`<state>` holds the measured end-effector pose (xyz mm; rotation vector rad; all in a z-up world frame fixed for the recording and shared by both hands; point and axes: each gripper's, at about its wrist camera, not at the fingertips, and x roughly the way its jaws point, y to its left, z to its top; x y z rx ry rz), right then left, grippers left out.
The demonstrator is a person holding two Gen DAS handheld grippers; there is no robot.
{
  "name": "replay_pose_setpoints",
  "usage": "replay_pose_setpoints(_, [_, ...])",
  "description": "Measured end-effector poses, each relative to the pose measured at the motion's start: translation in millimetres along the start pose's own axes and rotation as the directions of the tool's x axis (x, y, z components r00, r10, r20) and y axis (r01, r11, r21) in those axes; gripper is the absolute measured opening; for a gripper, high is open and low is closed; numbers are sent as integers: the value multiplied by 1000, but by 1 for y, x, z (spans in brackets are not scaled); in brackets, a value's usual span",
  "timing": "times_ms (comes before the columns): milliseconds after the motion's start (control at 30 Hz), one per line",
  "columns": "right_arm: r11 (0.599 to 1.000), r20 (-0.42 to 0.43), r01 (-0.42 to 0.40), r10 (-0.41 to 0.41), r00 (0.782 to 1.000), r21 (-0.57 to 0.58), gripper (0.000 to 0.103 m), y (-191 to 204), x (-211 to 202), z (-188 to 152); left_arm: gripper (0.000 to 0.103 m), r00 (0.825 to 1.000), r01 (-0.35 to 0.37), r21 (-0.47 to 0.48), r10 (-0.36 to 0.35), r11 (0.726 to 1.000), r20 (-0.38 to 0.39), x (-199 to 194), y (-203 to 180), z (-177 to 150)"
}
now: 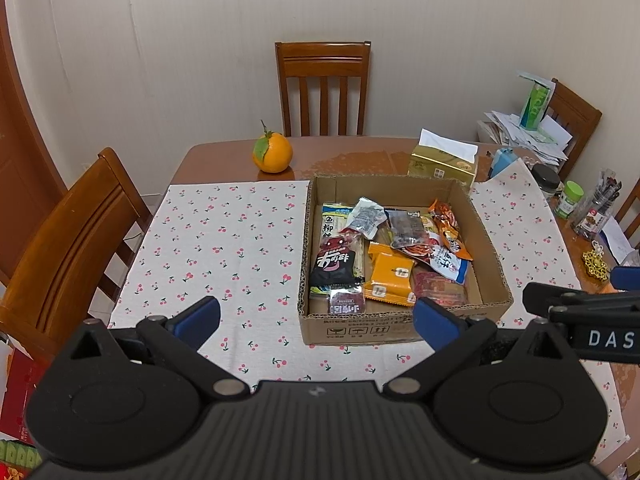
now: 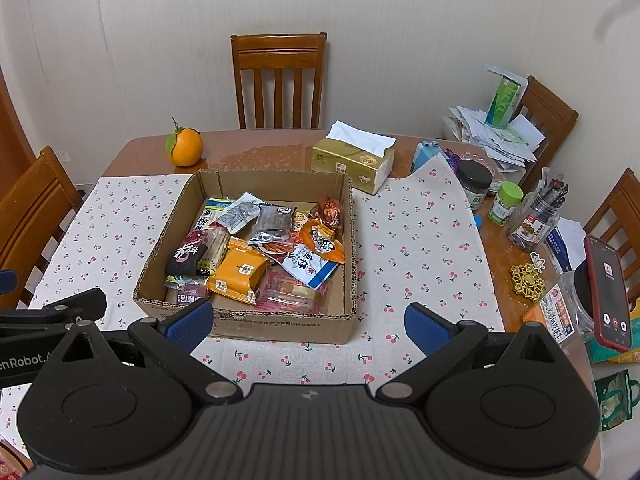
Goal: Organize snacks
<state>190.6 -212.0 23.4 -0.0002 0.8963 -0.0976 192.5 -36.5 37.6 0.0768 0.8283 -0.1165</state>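
Snacks point(image 2: 256, 252) lie heaped in an open cardboard box point(image 2: 280, 326) on the cherry-print cloth point(image 2: 416, 240) covering the worktop point(image 2: 260, 148). The box sits ahead of both grippers: beyond the left gripper point(image 1: 316, 314) and toward its right finger, beyond the right gripper point(image 2: 308, 320) and toward its left finger. Both sets of jaws are spread wide, holding nothing. An orange packet point(image 1: 390, 276) and a black packet point(image 1: 334, 266) carry Chinese print, too small to read. "DAS" shows on the neighbouring gripper, cut off at the left view's edge.
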Motion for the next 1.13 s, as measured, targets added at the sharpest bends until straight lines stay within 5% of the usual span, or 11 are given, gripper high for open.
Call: replay_pose_setpoints(1133, [1000, 6, -5, 5, 1000, -13, 103, 1, 1, 1, 102, 1000, 11, -32, -11, 999, -3, 5, 5, -1])
